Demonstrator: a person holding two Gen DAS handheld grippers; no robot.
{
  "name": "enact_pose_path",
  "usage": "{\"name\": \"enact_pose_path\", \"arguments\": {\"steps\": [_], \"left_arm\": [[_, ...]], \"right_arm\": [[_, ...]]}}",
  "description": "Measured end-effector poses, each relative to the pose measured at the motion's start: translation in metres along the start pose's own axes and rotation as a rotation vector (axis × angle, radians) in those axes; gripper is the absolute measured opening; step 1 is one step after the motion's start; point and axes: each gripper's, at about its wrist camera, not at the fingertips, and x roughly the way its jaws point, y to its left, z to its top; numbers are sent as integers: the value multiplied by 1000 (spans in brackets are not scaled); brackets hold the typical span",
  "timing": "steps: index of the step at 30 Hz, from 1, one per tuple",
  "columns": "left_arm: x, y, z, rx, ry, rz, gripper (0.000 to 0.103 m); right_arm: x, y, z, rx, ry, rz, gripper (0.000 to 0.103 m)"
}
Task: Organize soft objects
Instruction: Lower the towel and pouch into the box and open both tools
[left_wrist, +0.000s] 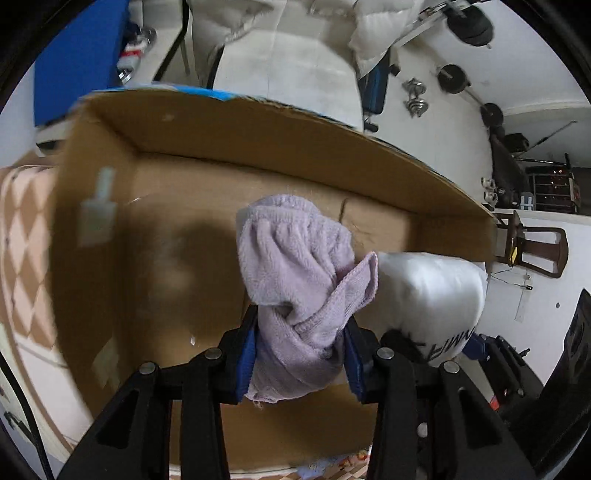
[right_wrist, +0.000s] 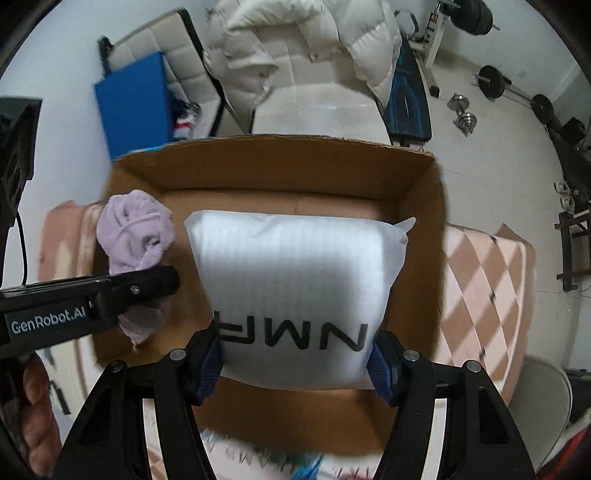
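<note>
left hand-held gripper (left_wrist: 301, 354) clamped on limp lilac towel (left_wrist: 295, 280), bunched at mid-fold; right hand-held gripper (right_wrist: 295, 356) squeezing light, springy white pillow (right_wrist: 295, 280) at lower edge, over cardboard box (right_wrist: 280, 166); both compress easily, slip unlikely

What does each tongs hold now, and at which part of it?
The left tongs pinch the bunched lower part of the lilac towel. The right tongs clamp the white pillow across its near end, by the black lettering.

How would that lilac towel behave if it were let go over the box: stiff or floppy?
The lilac towel looks floppy: it bunches and folds where the left gripper pinches it, its free end drooping. Its fluffy pile suggests it is light and unlikely to slip. Released, it would probably land in a loose heap in the cardboard box, not roll.
</note>
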Motion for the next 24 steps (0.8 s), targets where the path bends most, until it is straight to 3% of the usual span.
{"name": "enact_pose_path", "arguments": {"steps": [4,12,14,16,17,20,22,24], "left_arm": [[27,-5,13,2,40,31,38],[45,-17,13,27,96,76,40],[43,-20,12,38,108,66,48],[36,-22,7,56,92,62,80],[28,-24,2,69,73,71,86],[5,-29,-16,90,19,109,90],[-8,-30,-24,95,-13,127,99],[-28,-33,-41,106,-43,134,99]], "right_arm": [[35,-3,30,-7,44,-17,68],[70,-10,49,-23,95,-42,69],[72,-9,49,-27,121,-44,72],[75,-10,51,-25,138,-31,76],[73,-11,51,-26,138,-37,79],[60,-12,45,-23,126,-48,87],[48,-11,40,-20,116,-54,92],[33,-8,32,-27,87,-70,103]]}}
